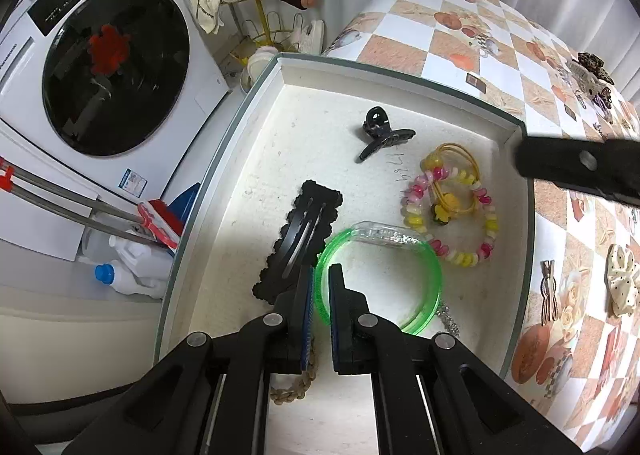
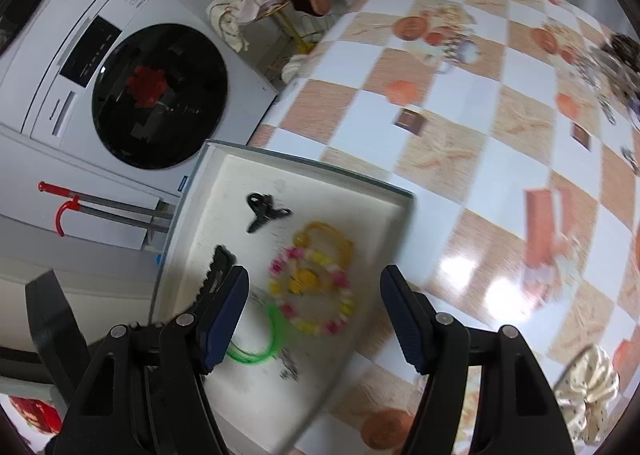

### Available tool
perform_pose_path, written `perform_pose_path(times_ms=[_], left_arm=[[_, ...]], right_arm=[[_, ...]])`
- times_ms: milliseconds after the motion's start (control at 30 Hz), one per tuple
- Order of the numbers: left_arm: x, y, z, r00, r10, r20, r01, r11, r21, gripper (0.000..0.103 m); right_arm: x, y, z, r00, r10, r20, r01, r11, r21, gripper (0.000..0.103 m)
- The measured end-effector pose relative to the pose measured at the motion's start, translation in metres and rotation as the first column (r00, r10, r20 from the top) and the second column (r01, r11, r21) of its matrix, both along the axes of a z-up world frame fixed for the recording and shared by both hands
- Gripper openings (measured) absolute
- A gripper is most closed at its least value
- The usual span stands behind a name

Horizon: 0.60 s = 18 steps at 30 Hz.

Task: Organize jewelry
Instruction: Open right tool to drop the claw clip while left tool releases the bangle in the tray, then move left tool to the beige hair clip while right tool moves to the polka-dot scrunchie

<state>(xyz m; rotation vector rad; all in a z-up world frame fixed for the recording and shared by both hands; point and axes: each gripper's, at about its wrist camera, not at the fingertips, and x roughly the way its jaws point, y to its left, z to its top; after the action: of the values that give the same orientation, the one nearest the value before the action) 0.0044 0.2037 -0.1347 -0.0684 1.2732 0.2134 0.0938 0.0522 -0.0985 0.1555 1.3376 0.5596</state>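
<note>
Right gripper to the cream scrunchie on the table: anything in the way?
Nothing visible. The right gripper hangs with jaws open over the tray's right edge. The scrunchie lies apart on the table to its right, with only bare tablecloth between them. The brown clip sits beside the scrunchie, not across the path.

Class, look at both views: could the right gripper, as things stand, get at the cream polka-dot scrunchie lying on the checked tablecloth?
Probably yes. The right gripper is open and empty, and the cream polka-dot scrunchie lies apart on the checked tablecloth, outside the white tray, with nothing between.
</note>
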Motion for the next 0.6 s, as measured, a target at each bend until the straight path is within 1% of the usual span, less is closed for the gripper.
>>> perform_pose_path(times_ms=[200, 267, 500, 533, 567, 600], left_arm=[[0.0, -0.005, 0.002, 1.0, -0.01, -0.005, 0.01, 1.0, 0.008, 0.012], [0.0, -0.007, 0.003, 1.0, -0.013, -0.008, 0.013, 1.0, 0.011, 0.012], [-0.002, -0.015, 0.013, 1.0, -0.018, -0.002, 0.018, 1.0, 0.013, 0.012], [-0.002, -0.016, 0.014, 1.0, -0.017, -0.002, 0.017, 1.0, 0.013, 0.014], [-0.002, -0.017, 0.015, 1.0, -0.014, -0.002, 0.014, 1.0, 0.015, 0.053], [-0.002, -0.018, 0.017, 1.0, -0.003, -0.001, 0.003, 1.0, 0.024, 0.103]], right_arm=[[-0.011, -0.041, 0.005, 0.998, -0.06, -0.003, 0.06, 0.998, -0.015, 0.072], [-0.016, -0.058, 0.006, 0.996, -0.089, -0.008, 0.088, 0.996, -0.021, 0.082], [-0.029, -0.104, 0.012, 0.986, -0.167, -0.005, 0.166, 0.986, -0.032, 0.082], [-0.032, -0.111, 0.013, 0.984, -0.179, -0.003, 0.178, 0.983, -0.032, 0.082], [-0.034, -0.118, 0.014, 0.982, -0.19, -0.003, 0.19, 0.981, -0.033, 0.082], [-0.036, -0.124, 0.015, 0.979, -0.201, -0.003, 0.201, 0.979, -0.036, 0.082]])
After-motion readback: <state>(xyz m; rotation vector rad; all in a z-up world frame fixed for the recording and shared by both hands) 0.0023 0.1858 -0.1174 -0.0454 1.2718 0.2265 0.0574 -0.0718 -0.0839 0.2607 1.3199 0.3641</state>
